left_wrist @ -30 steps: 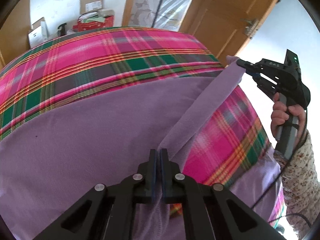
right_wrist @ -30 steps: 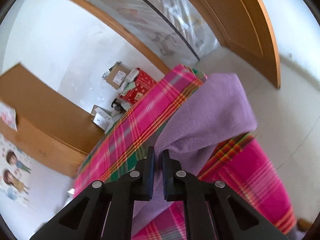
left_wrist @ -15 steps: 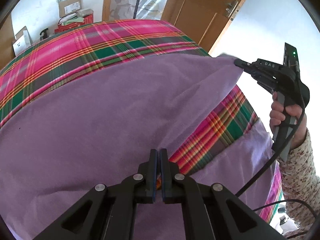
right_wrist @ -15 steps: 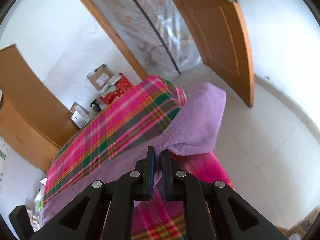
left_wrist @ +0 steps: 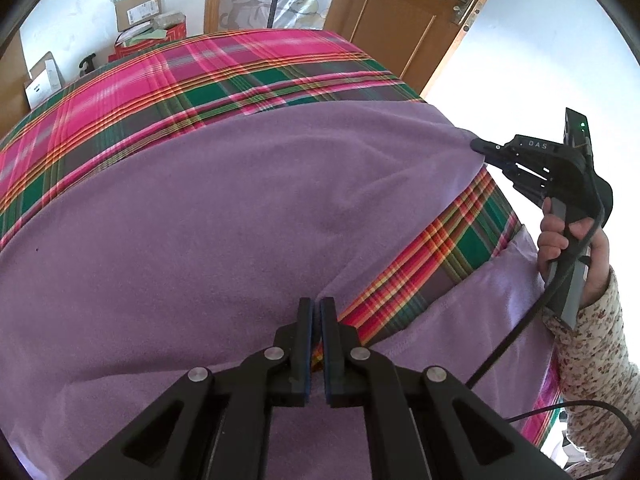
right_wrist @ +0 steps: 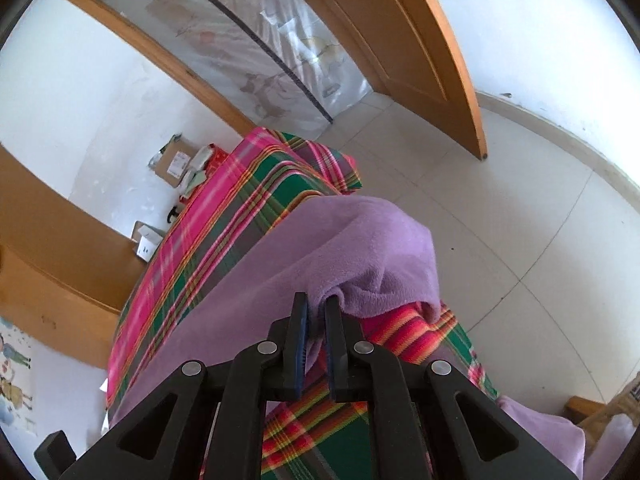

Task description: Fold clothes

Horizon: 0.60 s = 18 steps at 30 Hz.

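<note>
Through the left wrist camera I see my left gripper (left_wrist: 316, 312) clenched on a pinch of the purple fleece garment (left_wrist: 224, 216), the cloth running up and away from the fingertips across the plaid bedcover (left_wrist: 208, 80). Off to the right of those fingers, my right gripper (left_wrist: 478, 146) grips the garment's far corner, and the hand (left_wrist: 568, 240) in a flowered sleeve (left_wrist: 592, 352) holds its handle. A strip of plaid shows just right of the left fingertips, with more purple cloth below it, so I judge a fold is under way: one edge carried over the body of the garment and about to be laid down. Beyond the cloth, cardboard boxes (left_wrist: 138, 10) stand by the white wall, near a wooden door (left_wrist: 400, 20). Through the right wrist camera, the right gripper (right_wrist: 316, 308) is likewise clamped on the fleece (right_wrist: 360, 248), which bunches in a soft hump just ahead of the fingertips and drapes over the bed's edge. Pale floor tiles (right_wrist: 500, 220) spread out to the right of the fingers. Next, I think, both corners need lowering together, level and taut, so the edge lands square before I let go; slack on one side would leave a skewed crease.
</note>
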Each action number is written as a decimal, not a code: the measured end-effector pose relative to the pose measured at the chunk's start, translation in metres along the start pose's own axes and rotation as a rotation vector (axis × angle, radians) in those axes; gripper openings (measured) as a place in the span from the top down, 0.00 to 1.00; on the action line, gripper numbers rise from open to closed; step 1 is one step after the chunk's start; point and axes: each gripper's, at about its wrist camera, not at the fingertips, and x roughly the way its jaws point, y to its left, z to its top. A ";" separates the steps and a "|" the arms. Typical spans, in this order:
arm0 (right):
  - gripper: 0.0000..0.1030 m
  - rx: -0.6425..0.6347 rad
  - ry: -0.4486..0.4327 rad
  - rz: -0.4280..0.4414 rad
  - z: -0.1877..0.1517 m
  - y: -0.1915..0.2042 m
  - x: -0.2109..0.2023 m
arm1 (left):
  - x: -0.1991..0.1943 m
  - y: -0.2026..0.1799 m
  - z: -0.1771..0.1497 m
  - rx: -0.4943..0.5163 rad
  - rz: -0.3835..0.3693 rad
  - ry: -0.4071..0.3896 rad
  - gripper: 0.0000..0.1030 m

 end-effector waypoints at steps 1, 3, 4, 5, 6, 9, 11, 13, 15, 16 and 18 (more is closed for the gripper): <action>0.92 0.009 -0.001 -0.001 0.000 -0.002 0.000 | 0.000 -0.001 0.000 -0.001 -0.003 0.001 0.96; 0.92 0.029 -0.001 -0.012 -0.001 -0.005 -0.002 | -0.001 -0.003 -0.001 -0.003 -0.014 0.006 0.95; 0.92 0.031 -0.010 -0.022 -0.002 -0.006 -0.004 | -0.001 -0.003 -0.001 -0.010 -0.025 0.010 0.94; 0.92 0.031 -0.027 -0.034 -0.002 -0.007 -0.007 | -0.001 -0.002 -0.002 -0.022 -0.041 0.016 0.94; 0.92 0.032 -0.042 -0.049 -0.002 -0.007 -0.011 | -0.002 -0.001 -0.002 -0.032 -0.052 0.019 0.94; 0.88 0.028 -0.081 -0.086 0.000 -0.008 -0.021 | -0.006 0.001 -0.005 -0.051 -0.064 0.015 0.93; 0.88 0.022 -0.099 -0.099 0.002 -0.009 -0.027 | -0.012 0.003 -0.006 -0.061 -0.091 0.012 0.93; 0.88 0.018 -0.093 -0.066 0.005 -0.009 -0.029 | -0.019 0.005 -0.008 -0.067 -0.117 -0.001 0.93; 0.79 0.014 -0.080 -0.034 0.008 -0.009 -0.026 | -0.026 0.007 -0.010 -0.071 -0.120 -0.016 0.93; 0.75 0.011 -0.071 -0.019 0.010 -0.009 -0.024 | -0.029 0.008 -0.011 -0.077 -0.118 -0.022 0.93; 0.67 0.060 -0.045 -0.022 0.016 -0.017 -0.018 | -0.033 0.012 -0.013 -0.097 -0.118 -0.030 0.92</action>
